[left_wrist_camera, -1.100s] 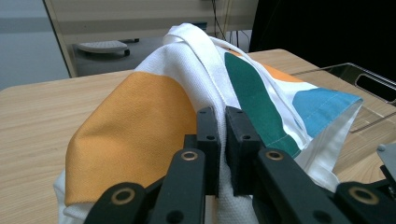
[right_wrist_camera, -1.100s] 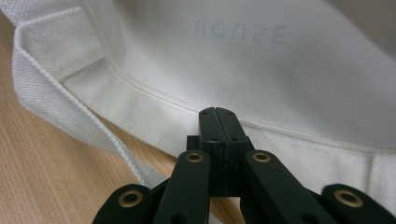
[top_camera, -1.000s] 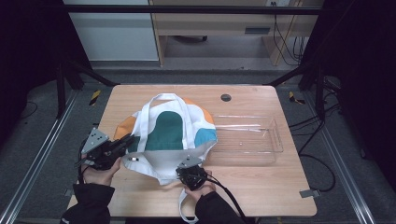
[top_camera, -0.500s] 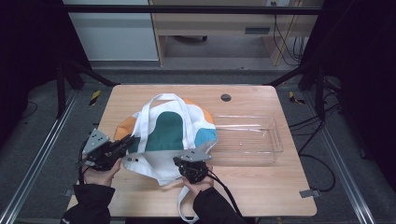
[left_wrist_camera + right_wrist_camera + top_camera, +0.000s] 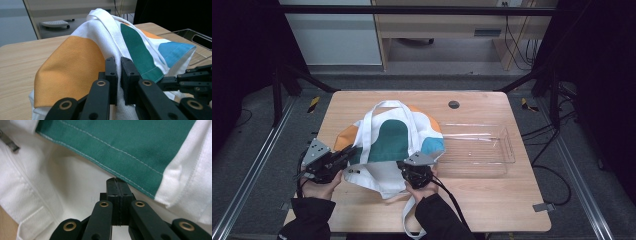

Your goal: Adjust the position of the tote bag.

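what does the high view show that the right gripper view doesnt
High view alone: the wooden table, the clear plastic tray right of the tote bag, the bag's orange and blue patches, the person's hands, and the left tongs at the bag's left edge. Right gripper view alone: the stitched hem of the green panel up close, and the right tongs with jaws pressed together against white cloth. Both: the white-and-green bag and the right tongs.

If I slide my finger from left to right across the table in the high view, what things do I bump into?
Left hand-held gripper → tote bag → clear plastic tray. The right hand-held gripper sits in front of the bag, so its place in the order is unclear and I leave it out.
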`<state>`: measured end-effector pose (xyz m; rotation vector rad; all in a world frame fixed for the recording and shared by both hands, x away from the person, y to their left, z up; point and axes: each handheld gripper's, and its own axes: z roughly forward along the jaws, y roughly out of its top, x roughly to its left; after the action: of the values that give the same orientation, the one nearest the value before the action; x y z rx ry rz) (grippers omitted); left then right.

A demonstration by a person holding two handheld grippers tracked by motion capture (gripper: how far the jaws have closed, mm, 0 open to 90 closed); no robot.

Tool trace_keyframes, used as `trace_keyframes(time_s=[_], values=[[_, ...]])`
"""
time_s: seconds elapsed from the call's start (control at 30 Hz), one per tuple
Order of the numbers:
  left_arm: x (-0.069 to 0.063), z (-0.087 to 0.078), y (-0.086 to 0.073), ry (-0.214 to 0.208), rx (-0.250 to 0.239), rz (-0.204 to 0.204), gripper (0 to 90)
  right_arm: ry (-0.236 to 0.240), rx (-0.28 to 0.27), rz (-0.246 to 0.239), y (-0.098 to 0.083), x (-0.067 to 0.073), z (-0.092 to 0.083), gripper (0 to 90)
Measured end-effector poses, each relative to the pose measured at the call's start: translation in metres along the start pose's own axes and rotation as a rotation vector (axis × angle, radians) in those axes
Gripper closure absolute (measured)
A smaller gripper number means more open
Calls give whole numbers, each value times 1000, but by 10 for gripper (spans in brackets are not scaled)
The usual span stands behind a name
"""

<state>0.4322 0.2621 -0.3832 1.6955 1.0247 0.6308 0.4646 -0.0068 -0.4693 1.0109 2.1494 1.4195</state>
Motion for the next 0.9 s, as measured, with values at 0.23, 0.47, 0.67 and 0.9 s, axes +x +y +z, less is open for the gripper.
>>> trace_keyframes(time_s=[0.23,0.47,0.67,0.9], values=[[0,3,-2,1,11,-2,836,-15,-72,-6,10,-4,-15,900],[1,4,-3,4,22,-8,833,-17,-151,-19,31,-6,-30,900],[1,6,-4,4,27,-6,832,-13,-182,-31,45,-6,-38,900],[2,7,-6,7,28,-4,816,-16,-193,-44,51,-7,-43,900]])
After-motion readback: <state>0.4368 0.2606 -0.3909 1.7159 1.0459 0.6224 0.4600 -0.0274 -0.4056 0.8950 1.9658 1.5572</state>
